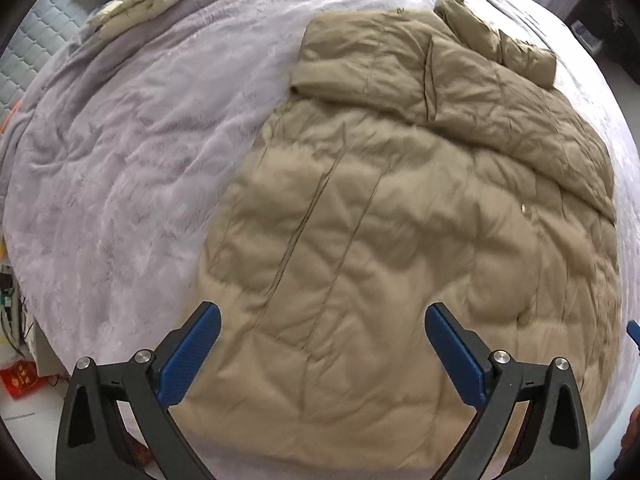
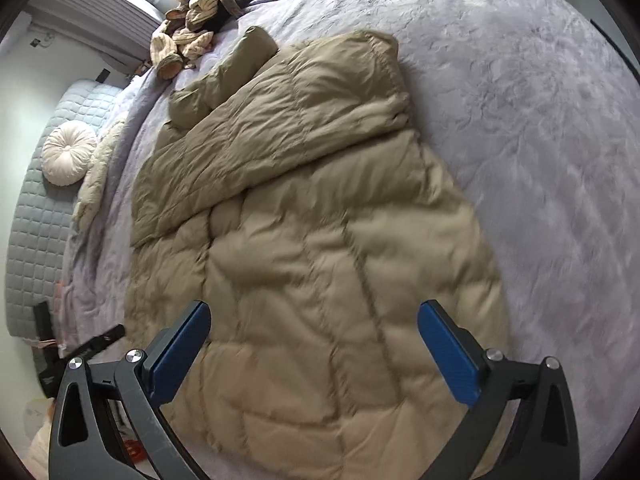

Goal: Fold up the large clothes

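A tan quilted coat (image 1: pixel 400 240) lies spread flat on a bed covered by a pale lilac plush blanket (image 1: pixel 132 152). Its long axis runs from the near edge of the bed, where both grippers are, away toward the far side; the wide lower body of the coat sits nearest the cameras and the narrower upper end points away. Across that far end a part of the coat is folded over on itself, forming a thicker slab with a stitched edge (most clearly seen from the right wrist view, where the coat (image 2: pixel 312 240) shows the folded flap lying crosswise over the body). A sleeve (image 2: pixel 224 76) pokes out past the fold at the far end, angled off to one side and resting on the blanket (image 2: pixel 520 120).

The left gripper (image 1: pixel 322 344) hangs above the near hem of the coat with its blue-padded jaws spread wide, nothing between them. The right gripper (image 2: pixel 314 342) is the same: jaws wide apart over the near part of the coat, holding nothing.

Toward the far edge of the bed lies a heap of striped cream-and-brown clothing (image 2: pixel 192 36), well apart from the coat. A round white cushion (image 2: pixel 68 152) rests on a grey quilted surface (image 2: pixel 36 220) beside the blanket.
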The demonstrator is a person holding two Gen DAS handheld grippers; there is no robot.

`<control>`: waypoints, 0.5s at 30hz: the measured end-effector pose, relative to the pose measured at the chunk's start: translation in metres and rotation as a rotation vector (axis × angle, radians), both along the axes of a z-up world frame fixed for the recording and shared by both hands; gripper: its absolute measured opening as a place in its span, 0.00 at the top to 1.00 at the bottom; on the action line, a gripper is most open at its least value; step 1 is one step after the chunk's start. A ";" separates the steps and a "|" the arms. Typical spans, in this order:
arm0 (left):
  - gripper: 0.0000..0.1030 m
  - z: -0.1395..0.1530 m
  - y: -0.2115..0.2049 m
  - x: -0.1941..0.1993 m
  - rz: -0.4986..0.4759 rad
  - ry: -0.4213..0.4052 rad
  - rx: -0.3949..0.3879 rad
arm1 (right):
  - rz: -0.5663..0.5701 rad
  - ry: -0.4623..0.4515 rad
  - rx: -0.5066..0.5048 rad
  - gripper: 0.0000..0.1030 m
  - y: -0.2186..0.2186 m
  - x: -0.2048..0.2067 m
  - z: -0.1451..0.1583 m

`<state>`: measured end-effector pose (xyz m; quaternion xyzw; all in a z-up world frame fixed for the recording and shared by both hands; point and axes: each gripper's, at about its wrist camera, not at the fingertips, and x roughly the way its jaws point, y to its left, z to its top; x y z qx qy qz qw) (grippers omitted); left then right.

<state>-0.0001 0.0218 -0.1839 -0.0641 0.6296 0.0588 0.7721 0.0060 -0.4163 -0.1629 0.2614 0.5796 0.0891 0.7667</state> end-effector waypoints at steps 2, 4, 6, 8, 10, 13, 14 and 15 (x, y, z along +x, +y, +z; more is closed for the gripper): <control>0.01 0.001 0.008 -0.014 -0.017 0.011 -0.035 | -0.009 0.038 0.048 0.00 0.005 -0.014 -0.004; 0.01 0.005 0.017 -0.030 -0.033 0.007 -0.068 | -0.035 0.095 0.096 0.00 0.010 -0.029 -0.010; 0.01 0.006 0.025 -0.044 -0.046 0.013 -0.096 | -0.066 0.163 0.118 0.00 0.014 -0.046 -0.018; 0.01 0.002 0.036 -0.061 -0.062 0.037 -0.149 | -0.127 0.188 0.139 0.00 0.014 -0.066 -0.021; 0.01 -0.007 0.047 -0.074 -0.055 0.079 -0.223 | -0.188 0.203 0.188 0.00 0.012 -0.089 -0.024; 0.01 -0.026 0.060 -0.094 -0.013 0.141 -0.349 | -0.279 0.216 0.266 0.00 0.005 -0.120 -0.030; 0.01 -0.035 0.064 -0.100 0.006 0.157 -0.394 | -0.304 0.219 0.290 0.00 0.004 -0.127 -0.033; 0.01 -0.041 0.065 -0.104 0.027 0.166 -0.426 | -0.333 0.225 0.319 0.00 0.001 -0.135 -0.037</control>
